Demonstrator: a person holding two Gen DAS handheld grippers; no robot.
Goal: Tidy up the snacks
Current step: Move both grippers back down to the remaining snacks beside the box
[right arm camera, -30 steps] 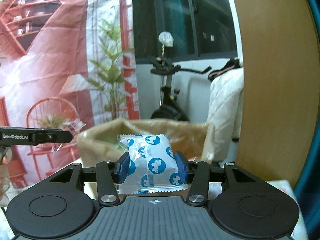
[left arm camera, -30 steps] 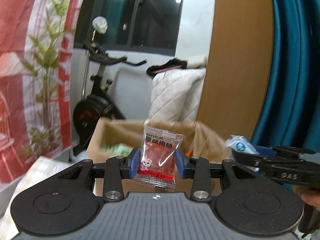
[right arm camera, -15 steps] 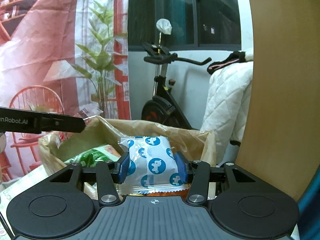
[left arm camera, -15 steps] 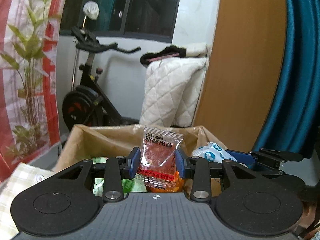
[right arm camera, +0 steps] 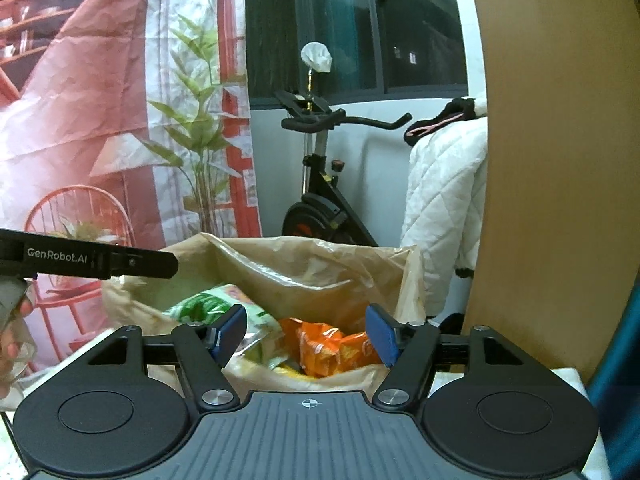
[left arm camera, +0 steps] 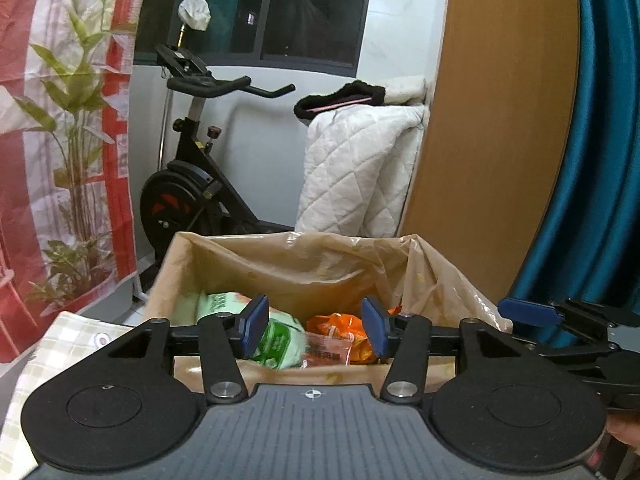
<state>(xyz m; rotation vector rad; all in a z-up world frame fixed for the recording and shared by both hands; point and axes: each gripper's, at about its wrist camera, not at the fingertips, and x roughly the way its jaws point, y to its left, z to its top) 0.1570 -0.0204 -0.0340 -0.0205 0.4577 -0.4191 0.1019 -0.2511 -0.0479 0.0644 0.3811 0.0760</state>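
Note:
A box lined with a tan plastic bag (left arm camera: 320, 256) stands in front of both grippers; it also shows in the right wrist view (right arm camera: 320, 264). Inside lie a green snack pack (left arm camera: 280, 340), an orange snack pack (left arm camera: 344, 328) and the red clear-wrapped snack (left arm camera: 326, 350). The right wrist view shows the green pack (right arm camera: 208, 304) and the orange pack (right arm camera: 328, 348). My left gripper (left arm camera: 316, 330) is open and empty above the box. My right gripper (right arm camera: 307, 336) is open and empty above the box. The blue-and-white snack is out of sight.
An exercise bike (left arm camera: 192, 184) and a white quilted blanket (left arm camera: 360, 172) stand behind the box. A wooden panel (left arm camera: 492, 120) and a teal curtain (left arm camera: 592, 140) are at the right. A checked cloth (left arm camera: 68, 344) covers the surface at left.
Both grippers moved over the box and opened. The red snack dropped from the left gripper and the blue-and-white snack dropped from the right one.

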